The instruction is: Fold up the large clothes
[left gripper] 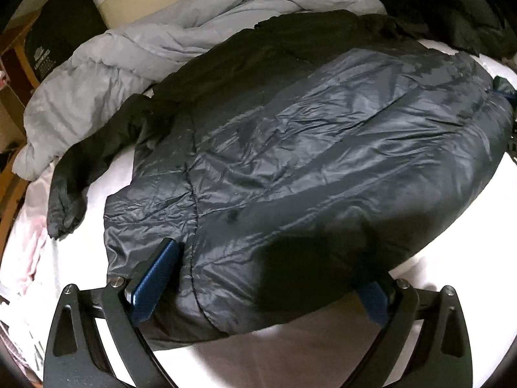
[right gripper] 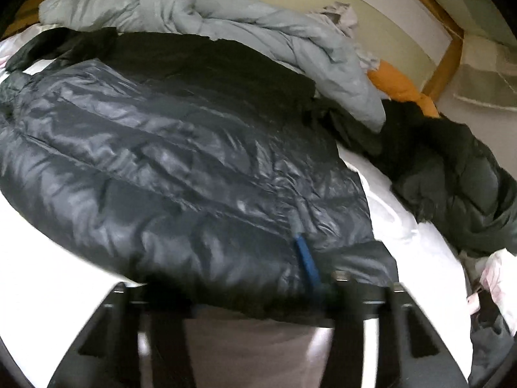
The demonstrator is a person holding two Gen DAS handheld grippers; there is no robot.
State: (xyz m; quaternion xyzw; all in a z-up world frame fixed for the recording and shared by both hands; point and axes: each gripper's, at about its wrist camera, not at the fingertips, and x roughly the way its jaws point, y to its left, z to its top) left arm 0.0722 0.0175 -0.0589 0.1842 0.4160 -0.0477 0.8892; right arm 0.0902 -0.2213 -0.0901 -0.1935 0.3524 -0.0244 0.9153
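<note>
Grey quilt (left gripper: 135, 42) behind dark jacket (left gripper: 307, 148)

There is one big dark puffy jacket (left gripper: 290, 161) spread flat on one bed with a white sheet (left gripper: 290, 355). Behind it lies one crumpled light grey jacket (left gripper: 129, 51). One more dark jacket (right gripper: 452, 174) sits in a heap at the side. One orange thing (right gripper: 397, 87) peeks out behind the heap. One pale pink cloth (left gripper: 29, 236) lies at the edge of the bed. There are two tongs, the left tongs (left gripper: 258, 284) and the right tongs (right gripper: 245, 278), one for each hand.
</note>
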